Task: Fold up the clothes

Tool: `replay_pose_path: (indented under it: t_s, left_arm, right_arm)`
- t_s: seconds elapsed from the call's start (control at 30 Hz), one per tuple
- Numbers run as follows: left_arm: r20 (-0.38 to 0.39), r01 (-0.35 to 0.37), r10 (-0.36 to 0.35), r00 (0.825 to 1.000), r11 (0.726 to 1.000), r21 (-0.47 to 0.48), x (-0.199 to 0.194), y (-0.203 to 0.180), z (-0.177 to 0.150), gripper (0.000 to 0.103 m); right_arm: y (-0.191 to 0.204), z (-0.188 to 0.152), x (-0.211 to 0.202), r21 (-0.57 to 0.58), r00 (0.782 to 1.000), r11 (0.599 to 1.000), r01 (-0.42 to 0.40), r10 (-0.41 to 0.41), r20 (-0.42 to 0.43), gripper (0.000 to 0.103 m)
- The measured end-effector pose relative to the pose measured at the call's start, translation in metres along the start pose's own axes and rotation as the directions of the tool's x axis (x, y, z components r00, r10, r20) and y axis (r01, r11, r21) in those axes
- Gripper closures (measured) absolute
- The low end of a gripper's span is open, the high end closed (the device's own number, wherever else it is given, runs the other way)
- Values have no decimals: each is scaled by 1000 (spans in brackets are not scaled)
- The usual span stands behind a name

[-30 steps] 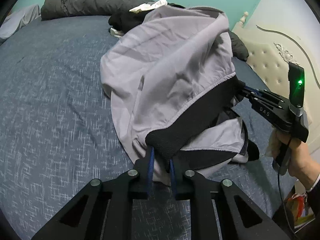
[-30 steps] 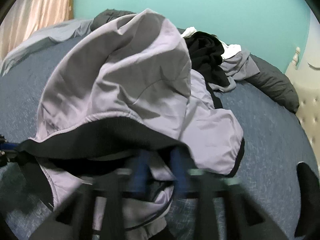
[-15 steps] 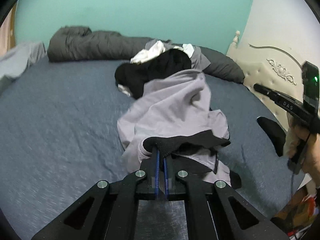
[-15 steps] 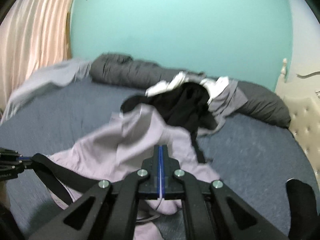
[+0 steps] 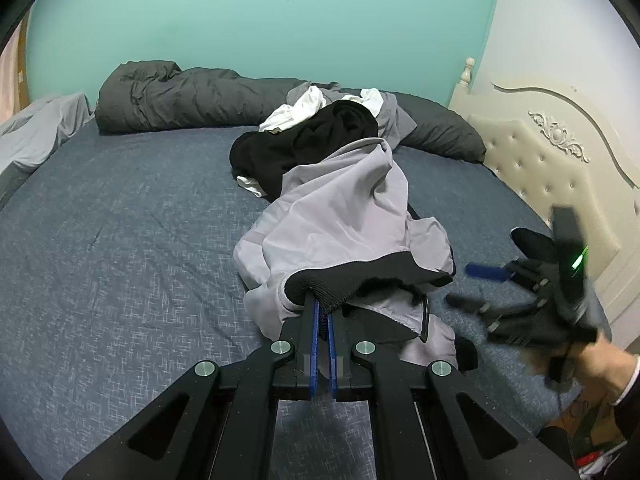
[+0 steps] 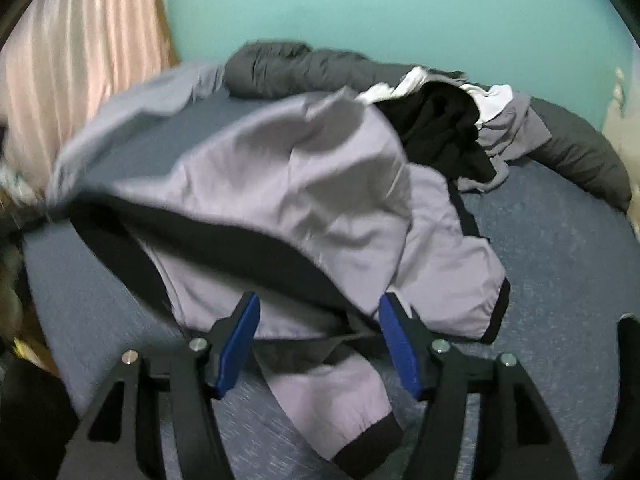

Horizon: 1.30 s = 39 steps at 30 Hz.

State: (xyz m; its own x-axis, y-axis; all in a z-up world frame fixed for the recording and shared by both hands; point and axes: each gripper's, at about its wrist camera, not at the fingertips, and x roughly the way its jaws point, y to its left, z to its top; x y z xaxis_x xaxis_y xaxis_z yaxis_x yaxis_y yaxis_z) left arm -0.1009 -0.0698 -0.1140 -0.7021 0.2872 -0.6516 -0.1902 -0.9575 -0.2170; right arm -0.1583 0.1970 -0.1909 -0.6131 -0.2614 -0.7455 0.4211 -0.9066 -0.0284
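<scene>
The left gripper (image 5: 322, 312) sits at the bottom centre of the left wrist view, its jaws pressed together on the black ribbed hem (image 5: 360, 276) of a pale lilac jacket (image 5: 340, 216). The jacket lies in a loose heap on the dark blue bed (image 5: 120, 248), running from the gripper up toward the middle of the frame, with its hem lifted off the sheet where it is pinched.

In the right wrist view the right gripper (image 6: 318, 336) fills the lower centre; its jaws are opening, the blue pads (image 6: 236, 340) standing well apart with nothing pressed between them. The jacket (image 6: 288, 168) spreads across the middle of that frame, blurred, and a sleeve with a black cuff (image 6: 360, 448) hangs down between and below the pads without being gripped. In the left wrist view the same gripper shows as a blurred dark shape at the right edge (image 5: 480, 288), carried by a hand (image 5: 592, 364) in the lower right corner.

Behind the jacket, toward the upper centre, lies a pile of other clothes (image 5: 320, 140) in black, white and grey. A rolled dark grey duvet (image 5: 180, 96) runs along the turquoise wall (image 5: 280, 12). A cream tufted headboard (image 5: 552, 160) stands at the right, and a pink curtain (image 6: 72, 72) hangs in the upper left of the right wrist view.
</scene>
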Motion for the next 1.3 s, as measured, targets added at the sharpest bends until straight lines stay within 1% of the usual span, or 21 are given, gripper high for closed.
replay_pose_path:
  t_s: [0.03, 0.1, 0.13, 0.27, 0.4, 0.5, 0.53, 0.57, 0.63, 0.67, 0.7, 0.73, 0.9, 1.03, 1.13, 1.3]
  left_arm:
    - [1, 3, -3, 1000, 1000, 2, 1, 0, 0, 100]
    - [3, 7, -7, 1000, 1000, 10, 2, 0, 1, 100]
    - [5, 11, -11, 1000, 1000, 13, 2, 0, 2, 100]
    - [10, 28, -28, 1000, 999, 18, 4, 1, 4, 100]
    - [14, 41, -42, 999, 998, 37, 6, -1, 4, 100]
    - [16, 48, -49, 999, 998, 47, 5, -2, 4, 100]
    - [16, 50, -50, 999, 998, 50, 5, -2, 4, 100]
    - [17, 50, -51, 999, 997, 54, 4, -3, 5, 100]
    - [19, 49, -51, 999, 997, 60, 2, -4, 6, 100]
    - [22, 48, -49, 999, 997, 63, 1, -5, 7, 100]
    - [26, 46, -47, 999, 997, 68, -2, -7, 9, 100]
    - [30, 44, -47, 998, 997, 69, -4, -7, 10, 100]
    - [61, 40, -45, 997, 996, 80, -26, -17, 25, 100]
    - [93, 28, -38, 995, 994, 102, -49, -30, 45, 100]
    - [124, 13, -30, 992, 991, 131, -70, -43, 64, 100]
    - [197, -9, -19, 980, 990, 144, -113, -53, 106, 100]
  right_arm:
    - [5, -4, 9, -34, 1000, 999, 15, -15, -17, 40]
    - [13, -7, 27, -82, 996, 993, 79, -82, -26, 40]
    - [13, -9, 32, -84, 996, 992, 90, -92, -21, 40]
    - [8, -8, 46, -44, 993, 992, 116, -116, 2, 40]
    - [4, 0, 62, -14, 991, 991, 131, -131, 3, 40]
    - [1, 7, 70, 3, 988, 988, 153, -153, 24, 41]
    - [-2, 11, 70, 27, 987, 988, 153, -154, 35, 44]
    - [-3, 13, 70, 42, 988, 988, 147, -149, 42, 50]
    - [-4, 19, 67, 56, 987, 988, 146, -149, 56, 87]
    - [-3, 23, 64, 55, 985, 986, 155, -158, 64, 92]
    - [-3, 26, 59, 59, 985, 987, 152, -156, 76, 97]
    - [-3, 30, 52, 66, 982, 986, 156, -162, 93, 99]
    - [-14, 55, -1, 106, 966, 981, 161, -179, 189, 99]
    - [-23, 78, -58, 131, 942, 977, 170, -200, 270, 99]
    - [-24, 96, -102, 128, 921, 975, 181, -213, 325, 100]
    - [-22, 126, -178, 136, 883, 971, 196, -235, 406, 100]
